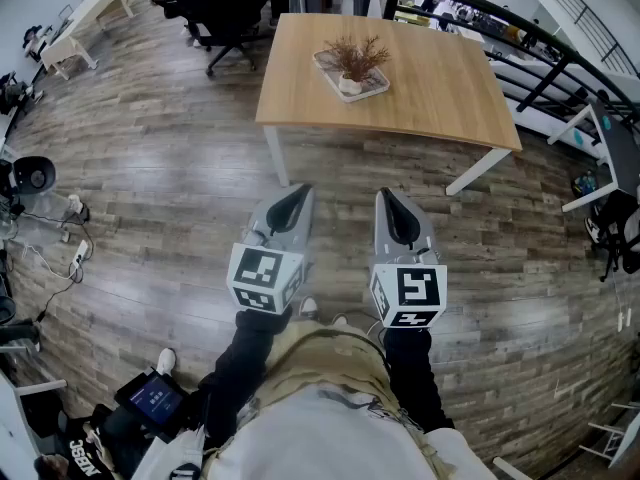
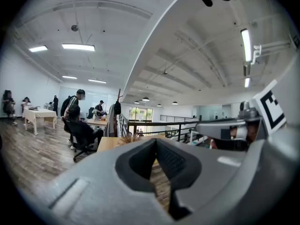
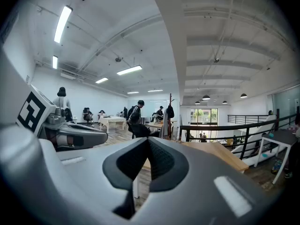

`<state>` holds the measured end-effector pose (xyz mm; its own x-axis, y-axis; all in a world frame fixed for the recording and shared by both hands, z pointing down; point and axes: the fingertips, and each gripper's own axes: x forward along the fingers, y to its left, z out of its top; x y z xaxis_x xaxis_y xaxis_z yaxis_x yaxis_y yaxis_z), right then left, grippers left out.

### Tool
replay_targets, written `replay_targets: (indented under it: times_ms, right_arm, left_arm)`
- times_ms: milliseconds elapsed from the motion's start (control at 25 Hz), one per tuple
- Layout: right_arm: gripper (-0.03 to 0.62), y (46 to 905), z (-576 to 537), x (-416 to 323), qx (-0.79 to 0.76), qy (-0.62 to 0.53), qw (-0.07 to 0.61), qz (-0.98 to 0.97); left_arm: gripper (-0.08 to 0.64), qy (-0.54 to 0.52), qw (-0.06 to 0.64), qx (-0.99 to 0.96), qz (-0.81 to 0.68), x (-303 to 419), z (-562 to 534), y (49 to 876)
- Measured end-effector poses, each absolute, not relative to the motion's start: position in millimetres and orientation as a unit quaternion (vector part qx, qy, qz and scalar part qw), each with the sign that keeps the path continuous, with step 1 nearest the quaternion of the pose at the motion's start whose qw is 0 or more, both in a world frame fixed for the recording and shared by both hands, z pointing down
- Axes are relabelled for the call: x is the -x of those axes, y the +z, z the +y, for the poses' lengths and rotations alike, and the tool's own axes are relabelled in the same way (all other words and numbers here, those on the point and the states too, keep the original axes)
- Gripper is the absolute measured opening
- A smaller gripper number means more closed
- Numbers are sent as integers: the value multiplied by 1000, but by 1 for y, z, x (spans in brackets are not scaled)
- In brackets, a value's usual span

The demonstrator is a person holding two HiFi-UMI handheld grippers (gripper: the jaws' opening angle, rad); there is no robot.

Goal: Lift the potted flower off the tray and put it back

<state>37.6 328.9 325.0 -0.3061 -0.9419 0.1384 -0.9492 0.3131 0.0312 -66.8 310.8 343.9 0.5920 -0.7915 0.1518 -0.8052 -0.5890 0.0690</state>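
Observation:
A potted flower (image 1: 351,69), brown dried sprigs in a small white pot, stands on a pale tray (image 1: 376,89) on a wooden table (image 1: 440,98) well ahead of me. Both grippers are held close to my body over the plank floor, far short of the table. The left gripper (image 1: 294,199) is shut with nothing in it, and so is the right gripper (image 1: 391,203). In the left gripper view the left gripper (image 2: 156,142) points level toward the table, with the flower (image 2: 128,138) small just beyond its tip. The right gripper (image 3: 148,142) points at the tabletop (image 3: 215,150).
A black office chair (image 1: 226,16) stands behind the table's far left corner. A black railing (image 1: 545,46) runs along the right, with a desk (image 1: 612,140) beyond it. Cables and gear (image 1: 55,238) lie at the left. People sit and stand far back (image 2: 77,108).

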Motion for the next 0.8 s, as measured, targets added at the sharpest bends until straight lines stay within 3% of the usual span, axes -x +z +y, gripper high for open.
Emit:
replay_targets:
  times_ms: [800]
  right_arm:
    - [5, 351, 314, -2, -577, 39, 87, -811]
  left_arm:
    - [2, 46, 90, -884, -456, 106, 299, 368]
